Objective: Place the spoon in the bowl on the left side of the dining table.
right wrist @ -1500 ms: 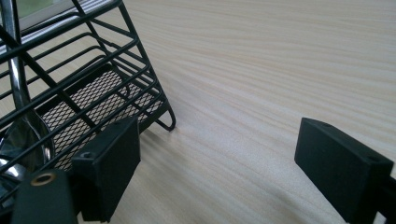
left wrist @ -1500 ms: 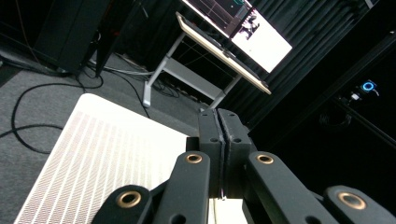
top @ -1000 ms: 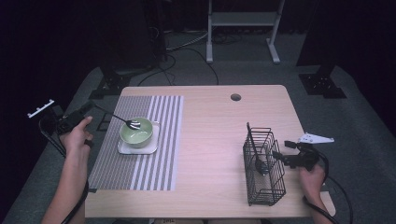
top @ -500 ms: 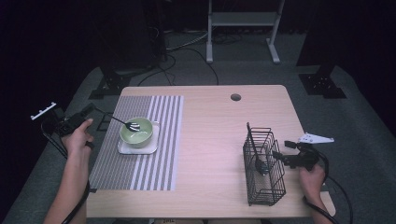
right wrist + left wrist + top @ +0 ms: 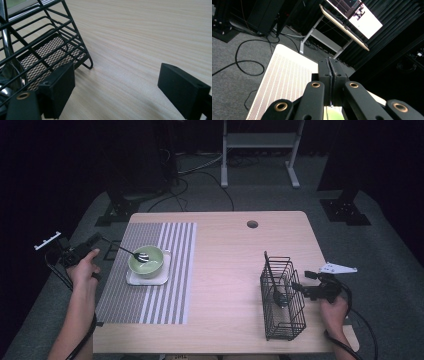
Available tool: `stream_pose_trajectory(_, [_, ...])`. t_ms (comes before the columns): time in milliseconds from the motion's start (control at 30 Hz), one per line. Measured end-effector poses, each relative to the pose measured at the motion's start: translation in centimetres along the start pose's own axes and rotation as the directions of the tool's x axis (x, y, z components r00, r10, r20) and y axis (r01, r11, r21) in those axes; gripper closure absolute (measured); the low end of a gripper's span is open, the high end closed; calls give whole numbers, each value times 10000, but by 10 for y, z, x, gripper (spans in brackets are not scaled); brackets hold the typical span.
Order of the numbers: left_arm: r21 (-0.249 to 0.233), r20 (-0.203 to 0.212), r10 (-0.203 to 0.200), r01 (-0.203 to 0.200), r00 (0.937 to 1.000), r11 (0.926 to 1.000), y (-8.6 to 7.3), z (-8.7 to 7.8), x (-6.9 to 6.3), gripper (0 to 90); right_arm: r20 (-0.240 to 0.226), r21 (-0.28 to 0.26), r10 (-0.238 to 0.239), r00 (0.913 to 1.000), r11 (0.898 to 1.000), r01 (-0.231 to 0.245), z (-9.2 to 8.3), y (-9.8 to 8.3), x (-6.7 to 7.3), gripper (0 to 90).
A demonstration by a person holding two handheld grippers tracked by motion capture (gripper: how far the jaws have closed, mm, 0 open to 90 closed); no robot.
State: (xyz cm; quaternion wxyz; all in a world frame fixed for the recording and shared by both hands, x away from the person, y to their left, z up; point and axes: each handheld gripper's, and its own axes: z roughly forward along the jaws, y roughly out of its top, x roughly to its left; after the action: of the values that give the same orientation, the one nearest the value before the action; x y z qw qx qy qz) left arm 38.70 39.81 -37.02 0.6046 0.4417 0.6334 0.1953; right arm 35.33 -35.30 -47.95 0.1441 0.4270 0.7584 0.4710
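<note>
1. Nearest, right hand (image 5: 334, 309) at the table's near right edge, holding the right gripper (image 5: 299, 288) level, pointed at the wire basket (image 5: 282, 300).
2. Right gripper view: jaws stand wide apart, nothing between them but bare table (image 5: 140, 45). One jaw sits just beside the basket's (image 5: 50, 47) lower corner; touching or not, cannot tell.
3. Basket: black wire, mesh floor, upright on the right half of the table (image 5: 225, 270). Metal utensil (image 5: 276, 292) stands inside, dark handle up and leaning, bowl end down. Right gripper view shows its shiny bowl (image 5: 11, 72) behind the wires.
4. Left hand (image 5: 84, 269) just off the table's left edge, holding the left gripper (image 5: 95, 240), aimed toward the green bowl (image 5: 146, 261).
5. Left gripper view: jaws pressed together, pads meeting with only a thin seam. A thin bright sliver shows low in that seam; too small to name there.
6. High view: a spoon (image 5: 131, 253) runs from the left gripper's tip to the green bowl, handle at the jaws, bowl end resting inside the green bowl. Jaws read as clamped on the handle.
7. Green bowl sits on a small white plate (image 5: 134, 279), which lies on the striped grey placemat (image 5: 165, 270) covering the table's left part.
8. Farther: round hole (image 5: 252, 224) in the tabletop near the far edge.
9. Beyond: grey carpet (image 5: 210, 195) with loose cables (image 5: 200, 167) and a white stand (image 5: 257, 142) against dark surroundings.
</note>
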Motion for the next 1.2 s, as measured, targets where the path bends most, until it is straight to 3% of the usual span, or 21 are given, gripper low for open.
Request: stream_pose_trajectory(1200, [606, -96, -19, 25, 10000, 9982, -27, 19, 10, 896, 47, 75, -15, 10000, 10000, 15, 0, 0, 0, 133])
